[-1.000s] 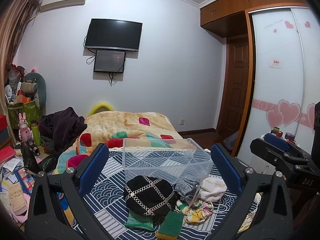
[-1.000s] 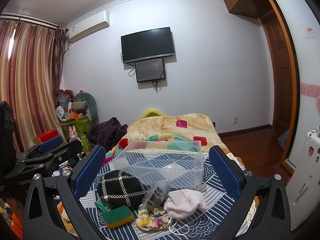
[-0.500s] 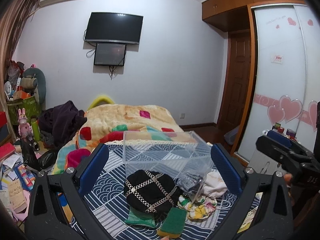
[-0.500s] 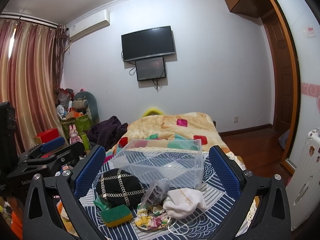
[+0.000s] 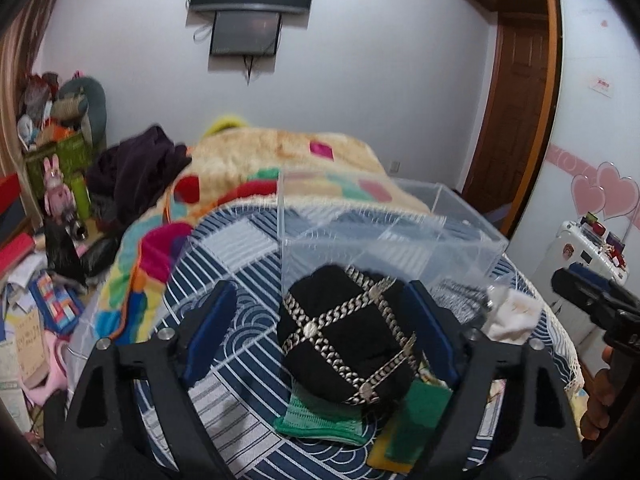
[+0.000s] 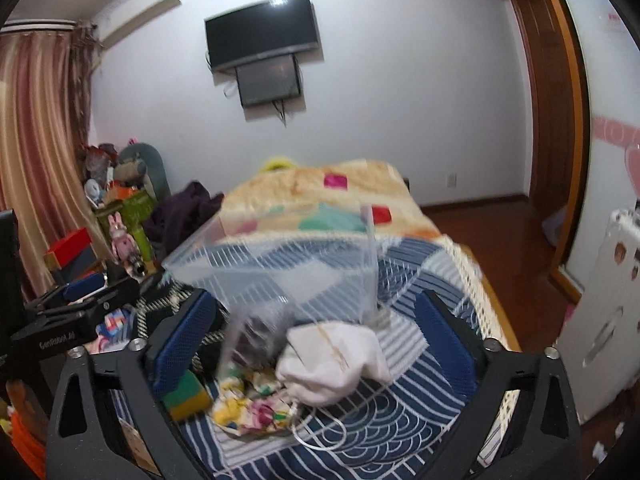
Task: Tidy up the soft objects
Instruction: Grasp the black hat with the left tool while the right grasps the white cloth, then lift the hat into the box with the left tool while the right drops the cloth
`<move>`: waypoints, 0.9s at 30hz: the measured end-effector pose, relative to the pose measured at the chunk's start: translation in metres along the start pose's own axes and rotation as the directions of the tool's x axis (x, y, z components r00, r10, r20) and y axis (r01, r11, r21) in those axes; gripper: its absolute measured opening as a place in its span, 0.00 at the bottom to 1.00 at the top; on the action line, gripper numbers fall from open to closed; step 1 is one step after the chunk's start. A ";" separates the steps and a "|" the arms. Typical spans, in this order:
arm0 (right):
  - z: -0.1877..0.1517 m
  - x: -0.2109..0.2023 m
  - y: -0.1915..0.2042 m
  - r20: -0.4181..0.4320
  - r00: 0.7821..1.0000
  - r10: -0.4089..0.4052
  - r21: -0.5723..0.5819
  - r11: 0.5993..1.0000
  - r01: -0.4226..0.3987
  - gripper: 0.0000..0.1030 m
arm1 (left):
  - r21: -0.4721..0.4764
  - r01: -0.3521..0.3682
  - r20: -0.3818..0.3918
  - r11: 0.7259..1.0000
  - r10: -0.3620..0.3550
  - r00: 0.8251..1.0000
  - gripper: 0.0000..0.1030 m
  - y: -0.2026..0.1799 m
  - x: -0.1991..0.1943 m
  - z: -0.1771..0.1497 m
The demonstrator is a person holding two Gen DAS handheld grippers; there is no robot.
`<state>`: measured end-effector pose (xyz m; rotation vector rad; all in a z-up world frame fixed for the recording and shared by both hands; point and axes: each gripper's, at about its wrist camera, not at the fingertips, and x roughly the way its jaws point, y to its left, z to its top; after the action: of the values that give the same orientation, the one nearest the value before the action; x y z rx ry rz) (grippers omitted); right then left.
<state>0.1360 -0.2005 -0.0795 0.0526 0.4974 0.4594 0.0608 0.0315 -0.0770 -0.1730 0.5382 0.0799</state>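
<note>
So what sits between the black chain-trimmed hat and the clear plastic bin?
Nothing. In the left wrist view the black hat lies right against the near wall of the clear bin, with no other item in between.

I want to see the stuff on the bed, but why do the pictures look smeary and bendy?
Right wrist view: motion blur smears the clear box and white cloth. Left wrist view: sharper on the black hat, softer on the blanket. Both views: the fisheye lens curves the walls, and the TV shows a glare spot.
</note>
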 end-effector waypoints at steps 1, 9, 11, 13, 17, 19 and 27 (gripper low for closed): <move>-0.003 0.004 -0.003 -0.027 1.000 -0.004 0.007 1.000 0.004 0.86 | -0.007 0.006 -0.010 1.000 -0.006 1.000 0.79 0.001 0.003 -0.003; -0.020 0.030 -0.015 -0.169 0.985 0.013 0.042 0.999 -0.006 0.66 | -0.015 0.048 -0.083 0.999 -0.050 0.995 0.56 0.001 0.030 -0.017; -0.023 0.036 -0.016 -0.201 0.979 0.020 0.048 0.999 -0.010 0.60 | -0.028 0.061 -0.086 0.998 -0.064 0.994 0.52 0.003 0.032 -0.017; -0.027 0.041 -0.019 -0.231 0.973 0.012 0.051 0.999 -0.001 0.46 | -0.032 0.066 -0.080 0.997 -0.069 0.994 0.41 0.004 0.031 -0.017; -0.030 0.044 -0.018 -0.245 0.969 0.025 0.068 0.998 -0.009 0.27 | -0.036 0.077 -0.066 0.996 -0.079 0.995 0.29 0.004 0.026 -0.015; -0.029 0.039 -0.019 -0.231 0.973 0.028 0.070 0.997 -0.012 0.20 | -0.036 0.079 -0.062 0.996 -0.081 0.995 0.23 0.003 0.023 -0.014; -0.016 0.024 -0.014 -0.149 0.989 0.024 0.053 0.998 -0.016 0.15 | -0.015 0.086 0.010 0.996 -0.086 0.996 0.15 -0.004 -0.003 -0.002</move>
<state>0.1530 -0.2038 -0.1063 0.0734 0.6570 0.4722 0.0575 0.0270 -0.0765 -0.2103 0.5203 0.0006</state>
